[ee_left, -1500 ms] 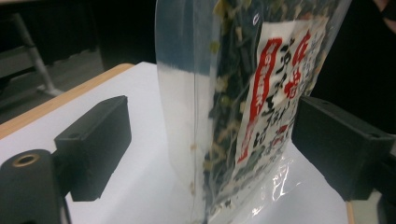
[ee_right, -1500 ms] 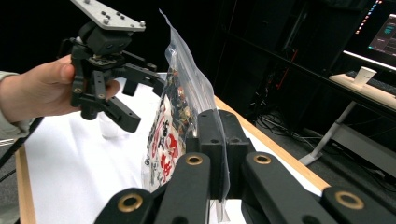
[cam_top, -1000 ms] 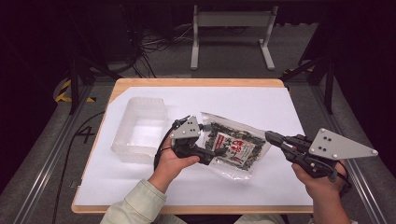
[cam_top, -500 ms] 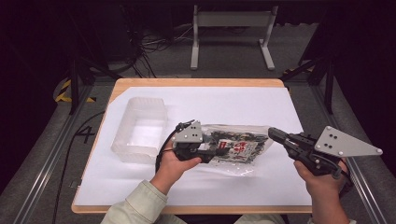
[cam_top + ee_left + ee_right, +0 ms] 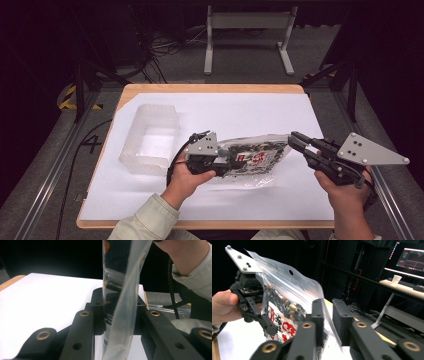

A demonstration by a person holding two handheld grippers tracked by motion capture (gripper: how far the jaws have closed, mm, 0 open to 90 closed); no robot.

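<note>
A clear zip bag (image 5: 252, 156) of dark dried bits with a red and white label hangs above the white sheet between both hands. My left gripper (image 5: 231, 161) is shut on its left end; the jaws have just been closing, and in the left gripper view the film (image 5: 120, 290) stands pinched between them (image 5: 120, 307). My right gripper (image 5: 295, 140) sits at the bag's right edge. Its jaws have just been opening, and in the right gripper view the bag's edge (image 5: 287, 297) runs through the gap of that gripper (image 5: 328, 307) with daylight beside it.
A clear plastic tub (image 5: 150, 137) stands on the white sheet at the left of the wooden table (image 5: 210, 88). A grey metal stand (image 5: 247, 30) is on the floor behind. A monitor (image 5: 409, 257) and a paper cup (image 5: 396, 279) are on a far desk.
The left gripper's jaws have closed onto the bag's left end. The right gripper's jaws have parted at the right edge. The bag has turned more on edge.
</note>
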